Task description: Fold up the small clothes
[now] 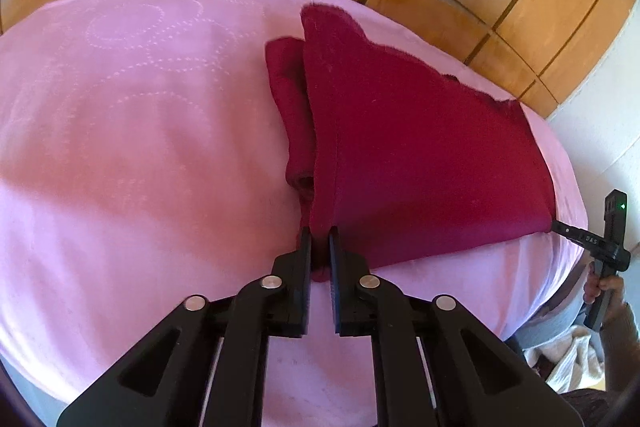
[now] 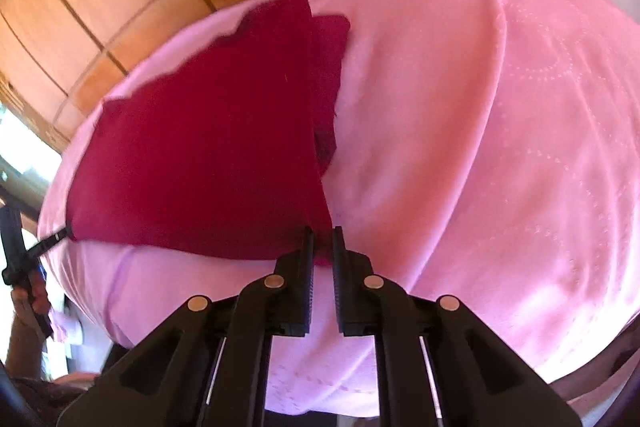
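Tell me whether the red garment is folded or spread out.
Partly folded: the red garment lies flat on the pink sheet, one side doubled underneath along its left edge.

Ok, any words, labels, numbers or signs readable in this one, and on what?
Pale lettering on the right gripper, left wrist view: too small and blurred to read.
Green light on the same gripper: no text.
Pink sheet: dotted pattern only, no writing.
Nothing else.

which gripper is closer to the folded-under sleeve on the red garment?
Left gripper: the sleeve lies just ahead of it. Right gripper grips the opposite bottom corner of the garment.
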Tool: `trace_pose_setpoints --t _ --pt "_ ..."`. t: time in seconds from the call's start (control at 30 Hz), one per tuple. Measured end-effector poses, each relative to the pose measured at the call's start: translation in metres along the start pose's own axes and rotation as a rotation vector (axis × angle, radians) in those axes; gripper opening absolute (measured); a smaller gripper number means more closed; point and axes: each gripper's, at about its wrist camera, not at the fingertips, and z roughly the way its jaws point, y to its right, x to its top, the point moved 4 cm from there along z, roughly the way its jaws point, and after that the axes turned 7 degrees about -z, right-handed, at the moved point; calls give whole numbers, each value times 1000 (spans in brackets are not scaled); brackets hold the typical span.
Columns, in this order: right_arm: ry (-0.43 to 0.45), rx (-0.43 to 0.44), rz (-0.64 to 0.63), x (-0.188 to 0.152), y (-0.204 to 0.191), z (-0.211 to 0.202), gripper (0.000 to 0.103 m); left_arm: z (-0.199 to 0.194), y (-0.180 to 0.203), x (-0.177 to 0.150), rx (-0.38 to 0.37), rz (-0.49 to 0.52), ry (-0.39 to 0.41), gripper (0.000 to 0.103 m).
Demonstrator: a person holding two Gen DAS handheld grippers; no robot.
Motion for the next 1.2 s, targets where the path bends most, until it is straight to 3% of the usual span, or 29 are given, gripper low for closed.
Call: trace_pose_setpoints --t 0.03,0.07,0.2,0.3,0.43,0.5,0.6,0.67,0.73,0.83,0.97,1.1,1.2 --pt "12 -27 -1 3 1 -5 26 -4 -1 2 3 -13 15 11" --pt "29 -62 -7 8 2 -10 46 -8 -3 5 0 -30 26 14" --pt "137 -73 -41 38 -13 -43 47 -26 -2 17 14 -57 105 14" --pt "162 -28 -97 65 -41 -37 50 -32 9 29 3 -53 150 14" --pt "140 -10 -180 104 -80 7 55 -27 35 40 -2 2 174 17" --pt "110 -37 -169 122 -79 31 57 -18 50 41 4 44 167 29" --pt "57 -124 -94 141 -54 74 57 5 58 39 50 81 122 29" --pt "26 -161 -22 145 -29 96 56 21 57 36 111 94 88 29" --pt "57 -106 66 141 -13 109 56 23 60 36 123 107 89 29" --pt "137 -141 -2 128 -24 109 57 16 65 41 152 124 130 29" --pt "156 -157 -11 121 -30 112 59 5 56 57 165 72 159 29" --pt "162 -143 -20 117 -34 113 64 3 24 80 97 -82 129 29" --pt "166 -145 -27 116 -36 112 66 5 15 98 46 -127 133 29"
